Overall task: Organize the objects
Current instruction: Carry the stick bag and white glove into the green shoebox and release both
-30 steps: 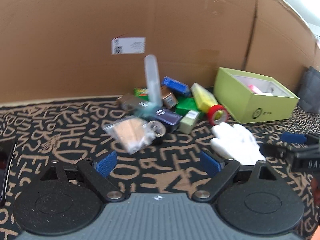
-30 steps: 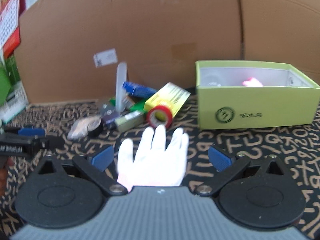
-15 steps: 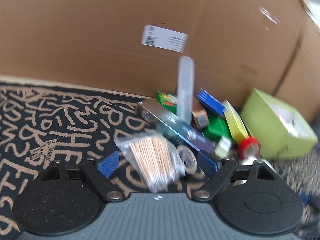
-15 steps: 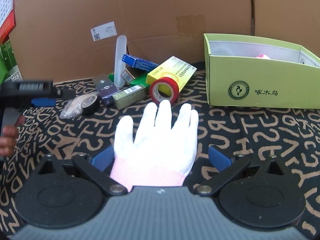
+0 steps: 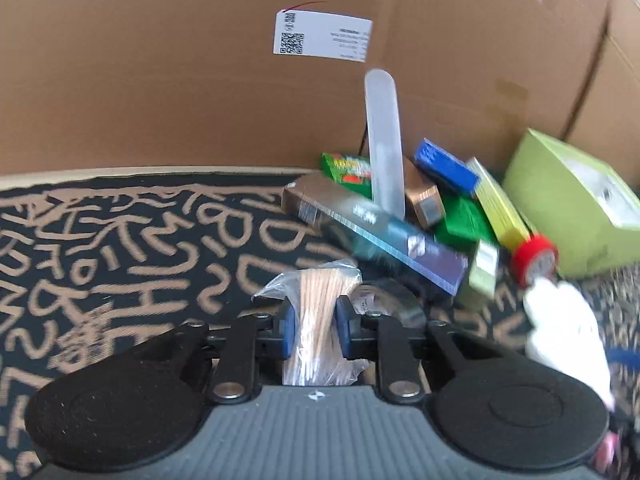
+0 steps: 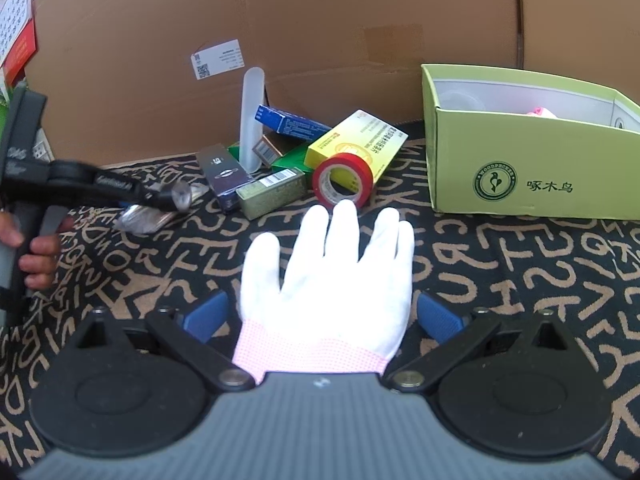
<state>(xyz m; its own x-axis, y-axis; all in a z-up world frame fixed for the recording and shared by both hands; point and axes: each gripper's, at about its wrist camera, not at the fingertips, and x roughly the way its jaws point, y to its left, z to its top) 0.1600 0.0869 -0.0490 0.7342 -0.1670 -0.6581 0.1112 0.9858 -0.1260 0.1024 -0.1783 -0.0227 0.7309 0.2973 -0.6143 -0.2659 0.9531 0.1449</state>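
While the left tool (image 5: 313,330) is closing on the toothpick bag (image 5: 318,304), the right tool (image 6: 322,318) gapes around the white glove (image 6: 332,276).

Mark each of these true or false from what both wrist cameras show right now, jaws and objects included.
1. The left gripper has its jaws closing on the bag of wooden sticks. True.
2. The white glove lies inside the green box. False: it lies flat on the patterned cloth.
3. The right gripper has its jaws shut on the glove. False: they stand open on either side of its cuff.
4. The red tape roll stands just beyond the glove's fingertips. True.
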